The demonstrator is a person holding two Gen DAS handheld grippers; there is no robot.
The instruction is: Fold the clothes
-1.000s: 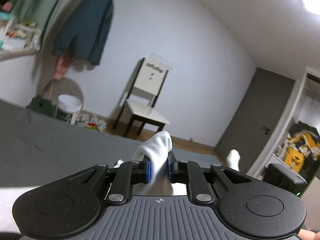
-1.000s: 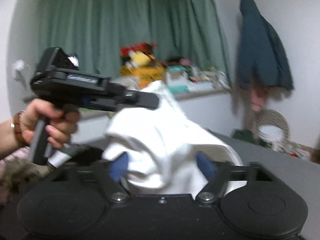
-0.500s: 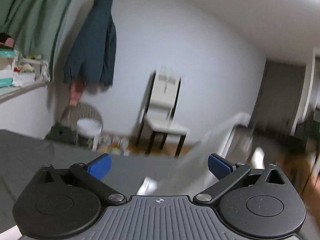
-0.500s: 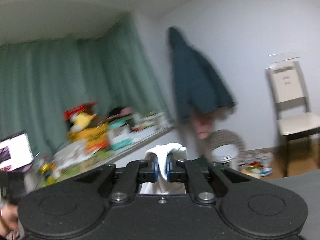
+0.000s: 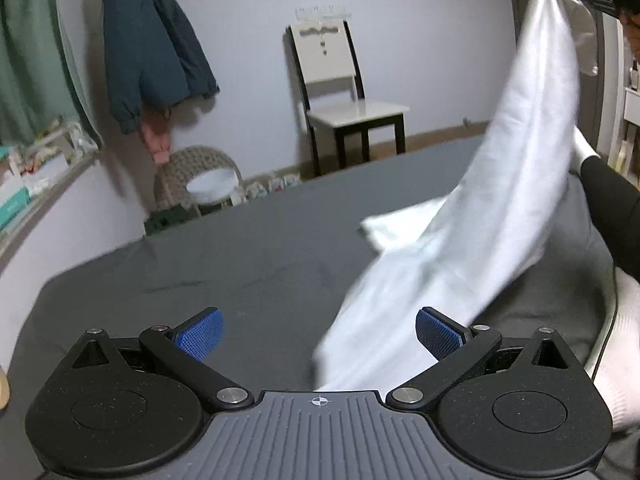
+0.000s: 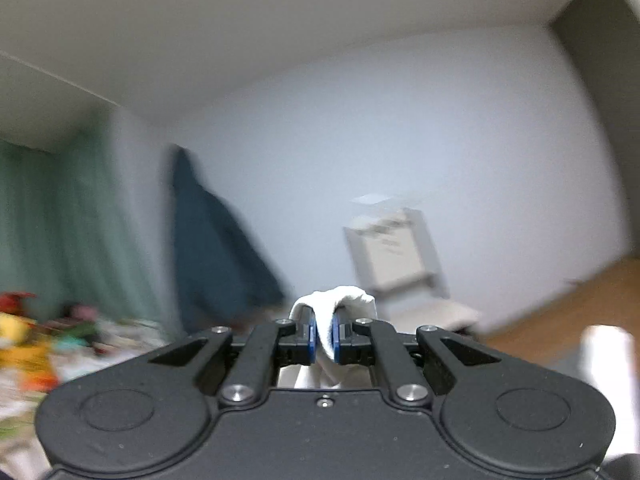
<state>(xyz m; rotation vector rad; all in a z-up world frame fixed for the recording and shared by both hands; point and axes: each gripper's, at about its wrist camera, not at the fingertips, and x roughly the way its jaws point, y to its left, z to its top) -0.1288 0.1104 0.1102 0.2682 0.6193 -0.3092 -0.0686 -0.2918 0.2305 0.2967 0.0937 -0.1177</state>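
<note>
Right gripper (image 6: 324,339) pinches white garment (image 5: 500,216) high at 1 o'clock so it hangs straight; left gripper (image 5: 318,336) gapes wide, holding nothing, over grey bed (image 5: 240,264).

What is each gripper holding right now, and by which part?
The right gripper is shut on a bunched fold of the white garment, lifting it above the bed. The left gripper is open and holds nothing.

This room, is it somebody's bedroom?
Probably a bedroom at home: a wide grey bed fills the front, a dark jacket hangs on the wall, and a chair stands beside green curtains.
</note>
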